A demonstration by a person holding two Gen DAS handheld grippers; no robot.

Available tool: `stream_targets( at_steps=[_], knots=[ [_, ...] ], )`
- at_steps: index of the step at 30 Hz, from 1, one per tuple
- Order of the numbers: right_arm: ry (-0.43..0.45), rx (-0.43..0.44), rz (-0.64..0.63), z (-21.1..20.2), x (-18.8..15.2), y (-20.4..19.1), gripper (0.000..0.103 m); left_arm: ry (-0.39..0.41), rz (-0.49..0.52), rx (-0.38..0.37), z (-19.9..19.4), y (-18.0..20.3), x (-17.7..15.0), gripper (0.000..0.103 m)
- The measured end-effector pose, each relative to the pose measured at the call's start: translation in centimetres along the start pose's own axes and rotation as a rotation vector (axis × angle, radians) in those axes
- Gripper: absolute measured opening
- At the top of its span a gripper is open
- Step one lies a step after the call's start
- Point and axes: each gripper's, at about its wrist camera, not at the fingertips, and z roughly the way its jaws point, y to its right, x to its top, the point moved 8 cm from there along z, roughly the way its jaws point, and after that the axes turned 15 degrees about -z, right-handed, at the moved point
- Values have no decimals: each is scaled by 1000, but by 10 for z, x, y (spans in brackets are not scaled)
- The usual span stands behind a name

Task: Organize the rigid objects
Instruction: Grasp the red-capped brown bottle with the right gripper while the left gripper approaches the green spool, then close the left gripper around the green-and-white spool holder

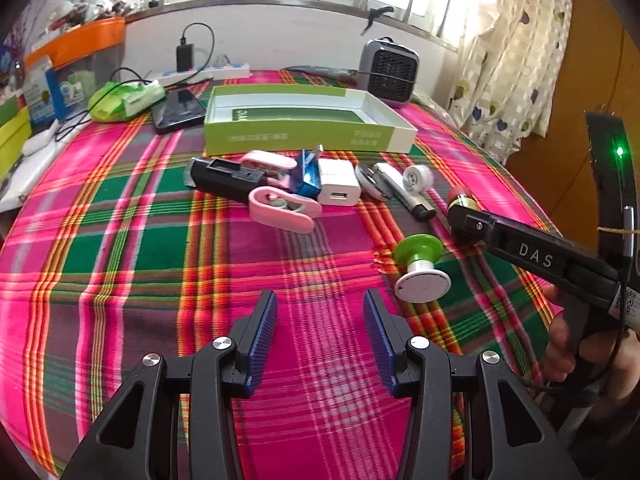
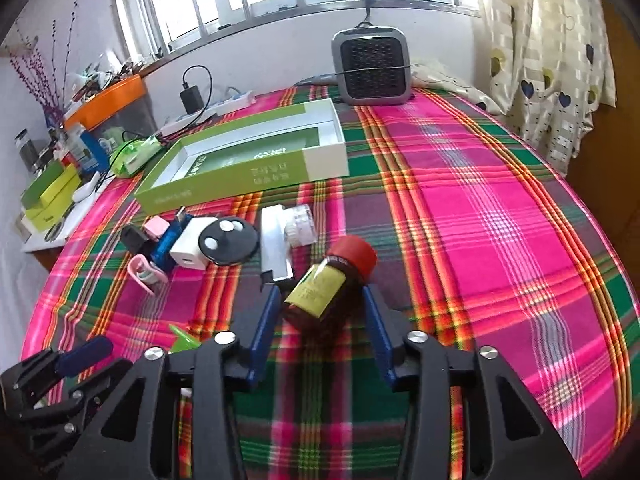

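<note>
Right gripper: jaws spread around the brown bottle, contact unclear.
Left gripper: jaws released, empty.
Bottle base: hidden in shadow, lower centre.

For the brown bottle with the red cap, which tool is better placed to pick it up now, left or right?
Right. The right tool already has the brown bottle between its open fingers, seemingly not yet clamped. The left tool is open over bare cloth, away from the bottle.
</note>
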Motion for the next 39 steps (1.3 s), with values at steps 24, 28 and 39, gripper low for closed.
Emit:
stream_targets(
  at_steps=[24,28,39],
  knots=[
    [9,-28,-24,-21,-24,26,35,-82,104,-152,5,55,-2,43],
    [9,-27,-31,-22,-25,23,35,-102,94,-130,15,55,-2,43],
    [15,-24,-45,-22,-25,20,35,-123,125,-96,33,62,-2,43]
  ],
)
